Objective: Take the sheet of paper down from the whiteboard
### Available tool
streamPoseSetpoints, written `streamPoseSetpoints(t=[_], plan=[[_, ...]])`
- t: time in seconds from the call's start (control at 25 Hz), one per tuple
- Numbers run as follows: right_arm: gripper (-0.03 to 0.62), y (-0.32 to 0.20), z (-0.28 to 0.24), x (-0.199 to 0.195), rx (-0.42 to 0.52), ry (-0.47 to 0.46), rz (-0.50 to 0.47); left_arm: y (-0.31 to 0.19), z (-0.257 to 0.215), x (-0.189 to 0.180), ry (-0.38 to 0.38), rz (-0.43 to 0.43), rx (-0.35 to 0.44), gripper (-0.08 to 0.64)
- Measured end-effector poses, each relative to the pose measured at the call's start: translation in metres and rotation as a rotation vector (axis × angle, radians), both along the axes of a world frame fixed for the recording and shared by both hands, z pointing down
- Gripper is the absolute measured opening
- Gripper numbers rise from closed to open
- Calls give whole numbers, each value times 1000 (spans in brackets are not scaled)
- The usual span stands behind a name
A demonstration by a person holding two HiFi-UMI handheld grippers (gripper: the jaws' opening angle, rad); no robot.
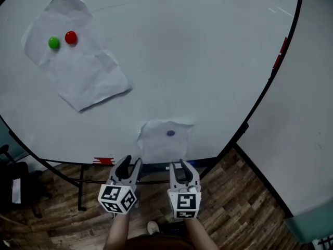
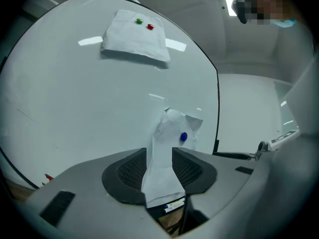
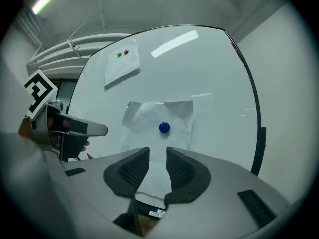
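My left gripper (image 1: 130, 163) and right gripper (image 1: 182, 164): jaws apart, nothing gripped. Sheet of paper (image 1: 156, 142) just ahead, blue magnet (image 1: 170, 134) pinning it.

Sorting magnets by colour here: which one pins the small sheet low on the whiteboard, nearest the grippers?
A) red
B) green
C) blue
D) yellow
C: a single blue magnet sits on the small sheet; the red magnet and green magnet hold the larger sheet.

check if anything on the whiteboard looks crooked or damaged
Yes. The large sheet at the upper left of the whiteboard hangs tilted and badly creased under a green magnet and a red magnet. The small sheet at the bottom edge, pinned by a blue magnet, is crumpled too.
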State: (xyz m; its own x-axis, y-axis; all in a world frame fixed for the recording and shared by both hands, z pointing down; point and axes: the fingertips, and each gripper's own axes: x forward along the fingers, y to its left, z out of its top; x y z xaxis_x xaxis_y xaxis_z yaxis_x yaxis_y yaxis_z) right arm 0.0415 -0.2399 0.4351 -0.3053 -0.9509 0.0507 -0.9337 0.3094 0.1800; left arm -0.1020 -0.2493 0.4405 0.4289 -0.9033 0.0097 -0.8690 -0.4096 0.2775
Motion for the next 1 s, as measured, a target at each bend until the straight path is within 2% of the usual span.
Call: streamPoseSetpoints(t=[1.0], plan=[[143,-65,-24,-13,76,54,-7,-58,-14,8,-3,21,51,144]])
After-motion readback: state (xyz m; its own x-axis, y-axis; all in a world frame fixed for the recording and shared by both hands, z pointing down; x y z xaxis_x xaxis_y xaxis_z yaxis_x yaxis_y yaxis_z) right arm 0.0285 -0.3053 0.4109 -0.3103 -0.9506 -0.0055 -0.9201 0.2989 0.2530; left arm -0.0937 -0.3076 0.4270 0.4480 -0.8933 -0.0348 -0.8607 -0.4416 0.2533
